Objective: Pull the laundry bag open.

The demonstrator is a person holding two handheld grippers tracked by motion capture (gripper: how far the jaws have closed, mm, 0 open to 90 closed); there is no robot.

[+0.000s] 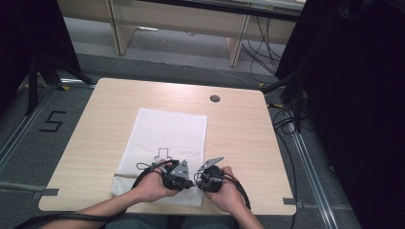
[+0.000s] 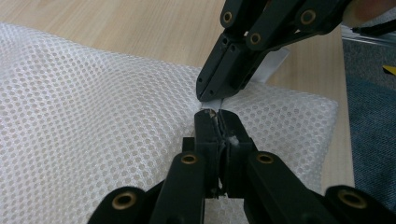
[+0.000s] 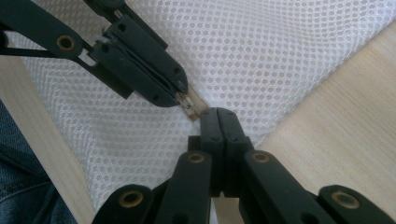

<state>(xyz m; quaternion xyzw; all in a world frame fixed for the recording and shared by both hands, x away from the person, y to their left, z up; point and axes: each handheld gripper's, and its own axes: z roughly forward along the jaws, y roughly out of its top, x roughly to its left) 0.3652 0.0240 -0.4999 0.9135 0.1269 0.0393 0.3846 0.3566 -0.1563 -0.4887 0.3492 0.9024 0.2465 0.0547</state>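
Observation:
A white mesh bag (image 1: 167, 136) lies flat on the wooden table (image 1: 239, 129), with a small black outline drawing near its front end. Both grippers meet tip to tip at the bag's near edge. My left gripper (image 2: 215, 114) is shut on a small metal zipper pull (image 3: 189, 106). Facing it, my right gripper (image 3: 218, 112) is shut on the bag's edge strip right beside the pull. In the high view the left gripper (image 1: 184, 182) and the right gripper (image 1: 198, 181) sit close together, with a hand behind each. The mesh (image 2: 93, 116) puckers slightly around the two tips.
A white label (image 2: 273, 65) sticks out from the bag's edge. A round cable hole (image 1: 215, 98) sits at the table's far side. The front table edge is just behind my hands. Beyond the table are desk legs, floor cables and dark curtains on both sides.

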